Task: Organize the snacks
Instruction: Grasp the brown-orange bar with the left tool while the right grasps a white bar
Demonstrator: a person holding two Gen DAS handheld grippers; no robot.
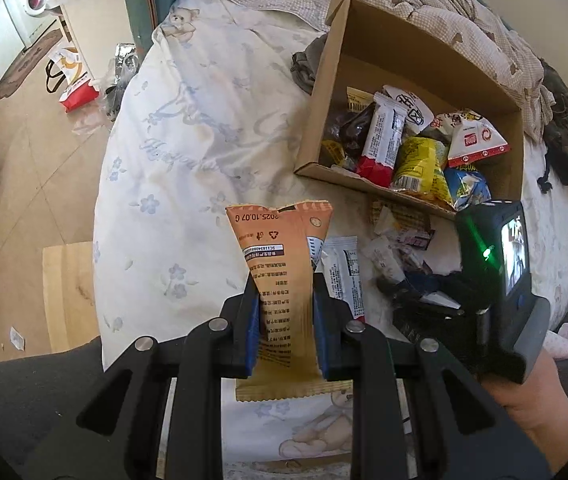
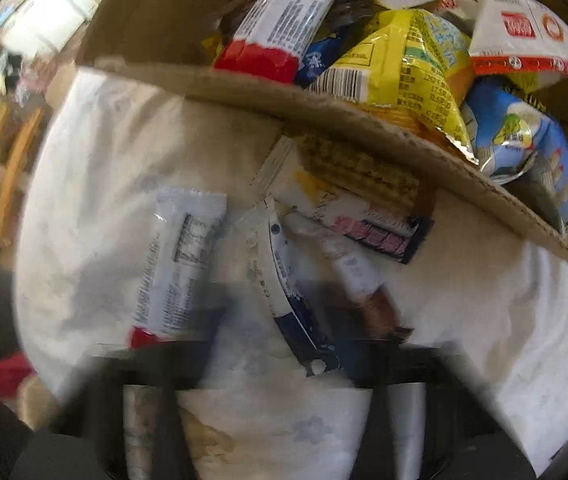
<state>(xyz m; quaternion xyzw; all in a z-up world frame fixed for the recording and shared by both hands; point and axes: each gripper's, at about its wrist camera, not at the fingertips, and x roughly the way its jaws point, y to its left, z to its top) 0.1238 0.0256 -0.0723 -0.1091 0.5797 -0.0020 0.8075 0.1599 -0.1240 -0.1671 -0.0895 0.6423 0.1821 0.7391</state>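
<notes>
The left gripper (image 1: 285, 280) grasps the orange packet (image 1: 280, 264) upright; the box (image 1: 319, 120) lies ahead-right. Right gripper (image 2: 284, 344): blurred, cannot tell.

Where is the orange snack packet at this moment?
In the left wrist view, the orange snack packet is pinched upright in the left gripper, above the bedsheet, in front and left of the cardboard box.
</notes>
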